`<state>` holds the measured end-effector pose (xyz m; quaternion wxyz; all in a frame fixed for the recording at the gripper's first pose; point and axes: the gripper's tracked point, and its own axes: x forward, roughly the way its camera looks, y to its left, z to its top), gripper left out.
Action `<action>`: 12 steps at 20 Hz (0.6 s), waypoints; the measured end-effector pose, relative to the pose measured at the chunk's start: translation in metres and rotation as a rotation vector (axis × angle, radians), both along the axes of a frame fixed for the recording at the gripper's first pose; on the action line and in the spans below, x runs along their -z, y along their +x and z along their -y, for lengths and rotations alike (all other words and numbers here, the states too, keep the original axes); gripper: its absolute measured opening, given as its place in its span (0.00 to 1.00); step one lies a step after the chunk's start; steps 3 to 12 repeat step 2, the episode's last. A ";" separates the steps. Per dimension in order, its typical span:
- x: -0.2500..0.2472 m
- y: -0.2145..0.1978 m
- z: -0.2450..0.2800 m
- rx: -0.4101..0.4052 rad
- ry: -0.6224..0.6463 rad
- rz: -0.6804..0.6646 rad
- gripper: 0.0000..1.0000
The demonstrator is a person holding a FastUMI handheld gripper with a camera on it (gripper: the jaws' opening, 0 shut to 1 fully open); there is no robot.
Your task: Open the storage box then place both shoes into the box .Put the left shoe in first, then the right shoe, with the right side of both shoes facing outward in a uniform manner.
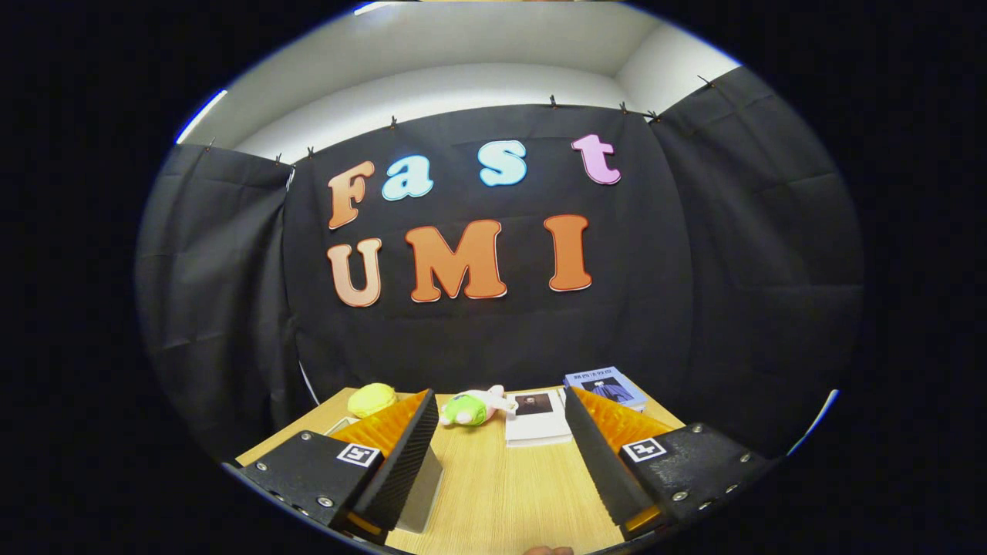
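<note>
Gripper view, looking level across a wooden table (501,493) toward a black cloth wall (493,324). The gripper (501,455) is held above the near part of the table with its jaws standing wide apart and nothing between them; bare wood fills the gap.

Beyond the fingertips, along the far edge of the table, lie four small things. At eleven o'clock from the gap sits a round yellow soft toy (372,399). At twelve o'clock lies a green and pink plush toy (472,407) on its side. Just right of it, a white book (537,416) lies flat, and at one o'clock a blue book (605,387) rests close behind the right finger. A pale flat edge (422,493) shows beside the left finger at seven o'clock; what it belongs to cannot be told.

Progress: neither the storage box nor either shoe can be placed from this frame, so whether the box is open or the shoes are stowed cannot be judged. The scene fits equally a gripper raised ahead of work on the box and one lifted away after the shoes went in.

Room: black cloth hangs on three sides, clipped along its top; above it a white wall (463,85) meets a pale ceiling.
</note>
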<state>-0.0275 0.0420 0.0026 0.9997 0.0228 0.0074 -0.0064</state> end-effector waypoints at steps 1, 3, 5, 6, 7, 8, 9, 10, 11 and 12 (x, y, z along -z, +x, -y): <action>0.003 -0.003 0.004 0.006 -0.009 0.004 0.98; 0.008 -0.008 0.006 -0.003 -0.020 0.005 0.98; 0.008 -0.008 0.006 -0.003 -0.020 0.005 0.98; 0.008 -0.008 0.006 -0.003 -0.020 0.005 0.98; 0.008 -0.008 0.006 -0.003 -0.020 0.005 0.98; 0.008 -0.008 0.006 -0.003 -0.020 0.005 0.98; 0.008 -0.008 0.006 -0.003 -0.020 0.005 0.98; 0.008 -0.008 0.006 -0.003 -0.020 0.005 0.98; 0.008 -0.008 0.006 -0.003 -0.020 0.005 0.98; 0.008 -0.008 0.006 -0.003 -0.020 0.005 0.98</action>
